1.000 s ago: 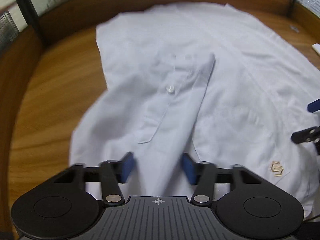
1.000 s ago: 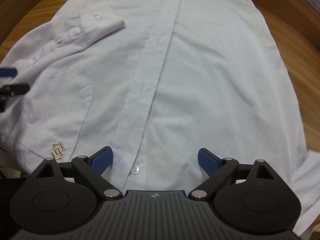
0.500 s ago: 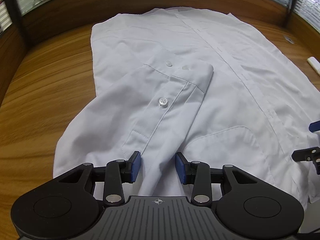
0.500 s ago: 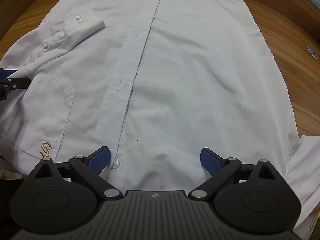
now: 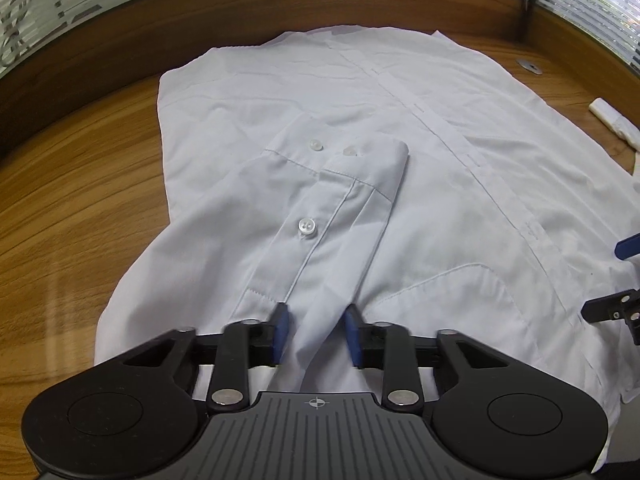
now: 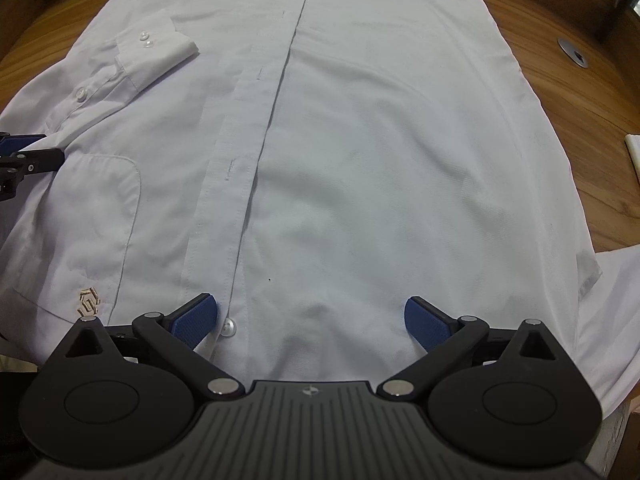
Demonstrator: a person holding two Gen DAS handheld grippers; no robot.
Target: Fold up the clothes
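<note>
- Closing on the sleeve point(image 5: 320, 240), the left gripper point(image 5: 316, 334) has just pinched its fabric.
- Right gripper point(image 6: 310, 322) hovers spread, empty, over the shirt point(image 6: 360, 160).
- Next likely: straightening the sleeve.

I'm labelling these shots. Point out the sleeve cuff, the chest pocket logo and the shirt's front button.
sleeve cuff point(image 5: 344, 160): left wrist view, middle of cuff.
chest pocket logo point(image 6: 89, 301): right wrist view, gold stitching.
front button point(image 6: 229, 325): right wrist view, button face.
</note>
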